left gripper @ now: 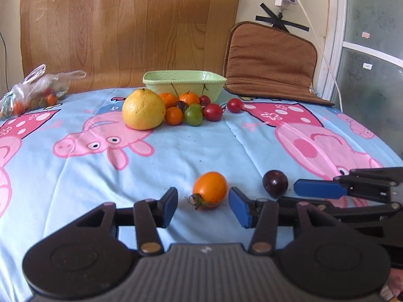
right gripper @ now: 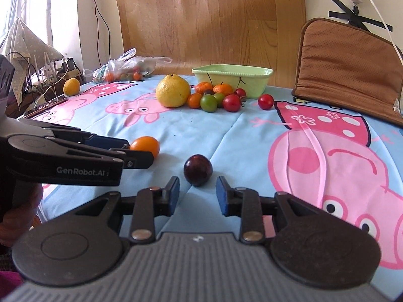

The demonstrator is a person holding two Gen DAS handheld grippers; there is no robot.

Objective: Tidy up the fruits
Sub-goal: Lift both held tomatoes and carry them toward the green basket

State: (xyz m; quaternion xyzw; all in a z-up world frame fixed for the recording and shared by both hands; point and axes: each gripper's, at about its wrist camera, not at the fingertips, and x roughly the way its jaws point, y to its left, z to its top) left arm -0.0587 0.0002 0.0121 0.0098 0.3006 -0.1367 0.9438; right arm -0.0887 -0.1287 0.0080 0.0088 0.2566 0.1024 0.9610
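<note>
An orange tomato (left gripper: 209, 188) with a green stalk lies on the pig-print cloth between the fingers of my left gripper (left gripper: 203, 202). The jaws are open, with a gap on each side of the tomato. A dark purple plum (right gripper: 198, 170) lies just beyond the tips of my right gripper (right gripper: 197, 188), which is also open and holds nothing. The two grippers sit side by side, the right one's blue finger (left gripper: 317, 188) next to the plum (left gripper: 275, 183). Farther back a big yellow citrus (left gripper: 143, 109) heads a pile of small oranges, a green tomato (left gripper: 193, 116) and red tomatoes.
A pale green bowl (left gripper: 183, 79) stands behind the pile, against a wooden board. A plastic bag (left gripper: 37, 90) of small fruit lies at the back left and a brown cushion (left gripper: 269, 60) at the back right. A yellow-orange fruit (right gripper: 71, 86) rests near the table's left edge.
</note>
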